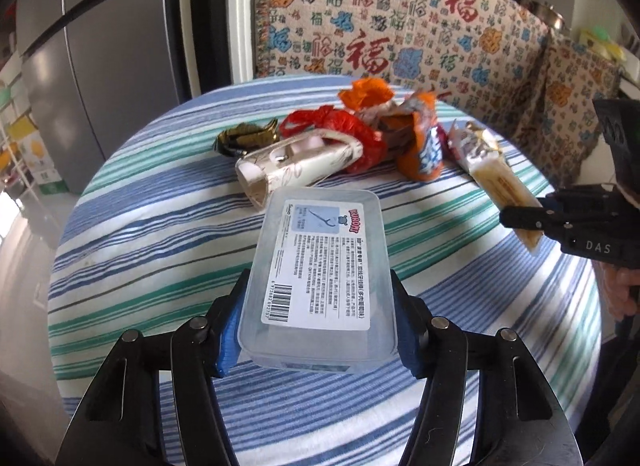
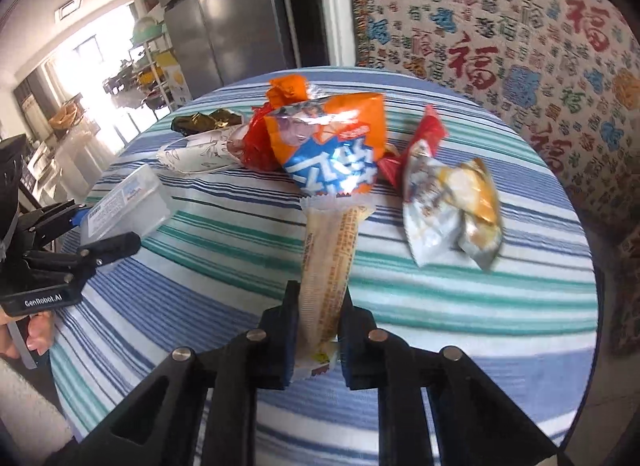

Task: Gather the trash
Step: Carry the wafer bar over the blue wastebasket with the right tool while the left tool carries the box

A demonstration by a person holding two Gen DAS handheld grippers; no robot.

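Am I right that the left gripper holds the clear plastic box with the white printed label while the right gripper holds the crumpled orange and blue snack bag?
Not quite. The left gripper does hold the clear plastic box with the white printed label, but the right gripper is shut on a long pale yellow wrapper. The right wrist view shows the crumpled orange and blue snack bag lying on the striped tablecloth.

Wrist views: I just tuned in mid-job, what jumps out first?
Each tool already grips a piece of trash: the left tool is clamped on a clear plastic box with a printed label, and the right tool pinches a long yellowish wrapper. Behind them, a heap of bright orange and red snack bags sits mid-way across the round striped tablecloth.
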